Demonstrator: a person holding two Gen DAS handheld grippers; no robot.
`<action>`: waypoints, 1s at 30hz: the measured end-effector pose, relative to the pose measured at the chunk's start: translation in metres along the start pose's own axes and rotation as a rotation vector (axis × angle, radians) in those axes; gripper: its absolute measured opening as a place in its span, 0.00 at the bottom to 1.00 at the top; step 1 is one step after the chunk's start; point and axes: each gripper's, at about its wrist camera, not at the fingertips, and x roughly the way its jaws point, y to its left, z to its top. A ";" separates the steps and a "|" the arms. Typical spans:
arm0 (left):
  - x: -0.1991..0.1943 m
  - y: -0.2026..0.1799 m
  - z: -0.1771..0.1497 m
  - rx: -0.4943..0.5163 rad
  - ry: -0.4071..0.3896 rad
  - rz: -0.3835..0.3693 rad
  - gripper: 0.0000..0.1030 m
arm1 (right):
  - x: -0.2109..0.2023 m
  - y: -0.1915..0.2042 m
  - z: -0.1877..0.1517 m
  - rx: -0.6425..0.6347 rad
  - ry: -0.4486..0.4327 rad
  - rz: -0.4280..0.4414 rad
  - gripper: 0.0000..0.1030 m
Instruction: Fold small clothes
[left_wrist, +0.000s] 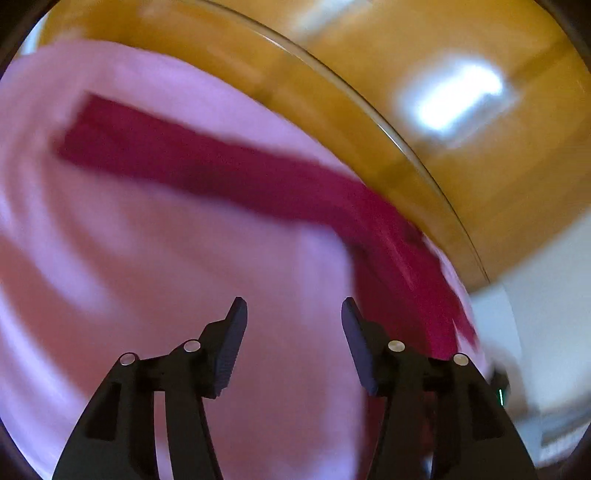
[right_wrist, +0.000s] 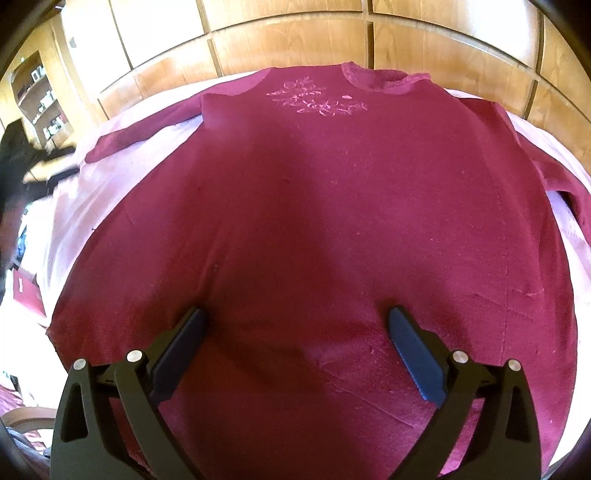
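Clearly the folding is hardly begun: the top lies spread flat on the pink sheet of a bed, body unfolded, one sleeve stretched out far left of the right tool. This tool hangs wide open above the hem and holds nothing. The left tool is half open, empty, above bare sheet; its blurred view shows only the sleeve ahead, while the right view gives the whole top and its embroidery.
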 end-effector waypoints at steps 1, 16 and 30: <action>0.007 -0.014 -0.017 0.028 0.047 -0.047 0.50 | -0.001 0.000 0.000 0.001 -0.003 0.003 0.96; 0.042 -0.089 -0.117 0.187 0.180 -0.064 0.05 | -0.029 -0.047 -0.008 0.072 -0.010 0.050 0.91; 0.031 -0.105 -0.093 0.178 0.099 0.108 0.15 | -0.046 -0.065 -0.036 -0.006 0.008 0.108 0.88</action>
